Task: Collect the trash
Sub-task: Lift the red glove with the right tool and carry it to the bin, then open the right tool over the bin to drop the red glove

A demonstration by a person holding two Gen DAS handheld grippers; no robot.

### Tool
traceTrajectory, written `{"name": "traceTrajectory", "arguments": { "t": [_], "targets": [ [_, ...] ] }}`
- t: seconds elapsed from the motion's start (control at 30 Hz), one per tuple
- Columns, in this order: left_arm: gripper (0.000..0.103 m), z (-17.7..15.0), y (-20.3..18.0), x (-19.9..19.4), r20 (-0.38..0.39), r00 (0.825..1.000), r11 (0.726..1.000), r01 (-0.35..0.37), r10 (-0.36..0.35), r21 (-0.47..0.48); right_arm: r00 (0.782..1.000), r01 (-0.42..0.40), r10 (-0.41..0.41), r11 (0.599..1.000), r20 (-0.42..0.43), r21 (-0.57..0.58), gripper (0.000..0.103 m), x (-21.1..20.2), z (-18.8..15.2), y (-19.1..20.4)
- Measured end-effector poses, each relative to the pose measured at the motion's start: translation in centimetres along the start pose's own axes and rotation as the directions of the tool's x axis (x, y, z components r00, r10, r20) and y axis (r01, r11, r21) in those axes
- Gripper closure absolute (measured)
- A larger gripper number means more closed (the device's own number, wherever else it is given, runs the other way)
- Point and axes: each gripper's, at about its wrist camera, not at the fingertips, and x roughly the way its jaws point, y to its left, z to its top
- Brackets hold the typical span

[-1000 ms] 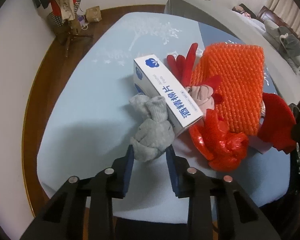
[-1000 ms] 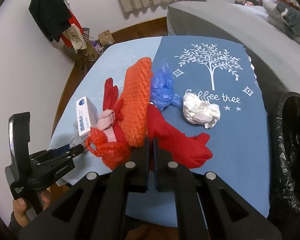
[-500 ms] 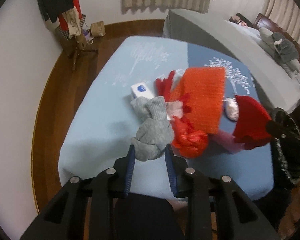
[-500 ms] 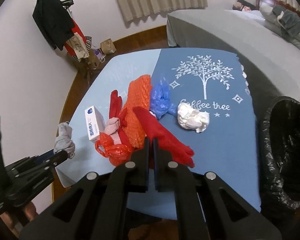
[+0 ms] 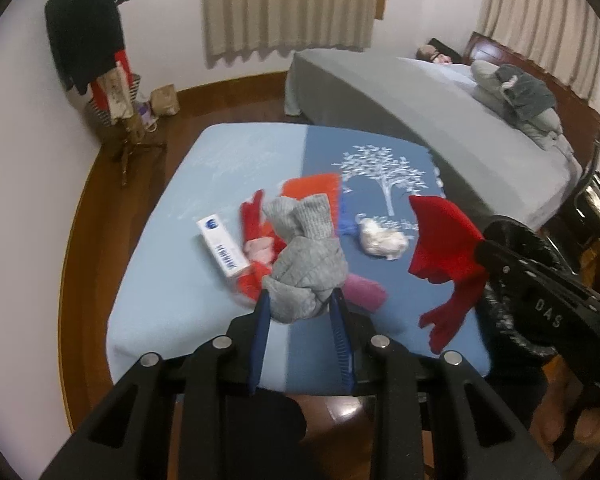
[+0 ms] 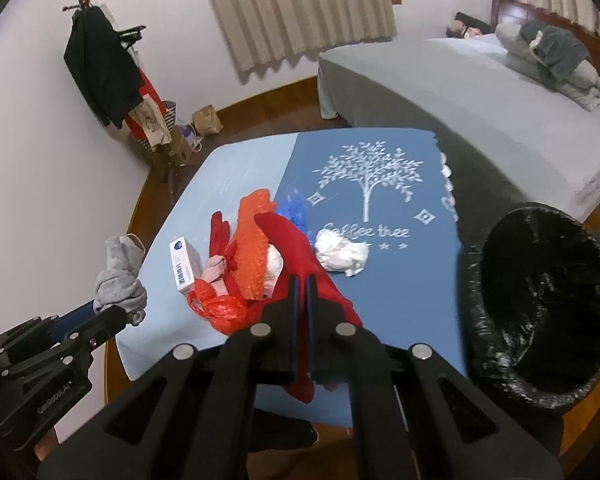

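1. Lifted well clear of the table since a second ago, both hands together; heap now seen smaller and further below in both wrist views, with grey knit bundle and red glove carried up off it.
2. Far left: left gripper part-spread and pinching the grey knit bundle between its blue pads, bundle standing forward of the fingers and off the cloth (a thin white loop seems to hang with it, hard to be sure).
3. Left lying on the table, from left to right: white box, red plastic bag, orange mesh, blue film, crumpled white paper. All untouched by either gripper.
4. Centre right: right gripper pressed together on the red glove, pinched near mid-length; long axis running along the fingers, one end reaching forward over the heap, the other drooping beneath the jaws.
5. Far right: black-lined bin just beside the table's right edge, mouth open and facing up, lying to the right of both grippers.
6. Judged from this layout: right hand plainly the nearer to the bin, needing only a short swing right before letting go; left hand well apart from it, with the whole table width to cross. Best to keep the drooping glove end above the bin's rim on the way over.
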Motion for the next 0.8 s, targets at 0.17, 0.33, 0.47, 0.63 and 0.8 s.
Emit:
{"name": "traceTrajectory", "arguments": {
  "t": [0.17, 0.33, 0.47, 0.63, 0.8],
  "targets": [
    [0.073, 0.2, -3.9, 0.1, 0.004, 0.999, 0.998, 0.034, -0.034, 0.052, 0.999, 0.031, -0.031, 0.999, 0.021, 0.021, 0.100, -1.9, -0.4, -2.7],
    [0.073, 0.5, -8.9, 1.3, -0.016, 0.997, 0.989, 0.083, -0.081, 0.120, 0.996, 0.086, -0.088, 0.994, 0.026, 0.062, 0.100, -3.7, -0.8, -7.6],
    [0.074, 0.8, -13.1, 2.5, -0.039, 0.991, 0.977, 0.130, -0.126, 0.171, 0.987, 0.157, -0.159, 0.984, 0.022, 0.085, 0.100, -4.6, -1.2, -12.0],
    [0.086, 1.2, -18.5, 4.7, -0.087, 0.976, 0.952, 0.212, -0.198, 0.221, 0.973, 0.231, -0.231, 0.963, -0.013, 0.136, 0.100, -5.0, -1.9, -18.2],
    [0.095, 0.8, -24.9, 7.1, -0.135, 0.962, 0.918, 0.268, -0.238, 0.291, 0.959, 0.284, -0.278, 0.942, -0.058, 0.181, 0.100, -4.1, -2.9, -23.3]
  ]
}}
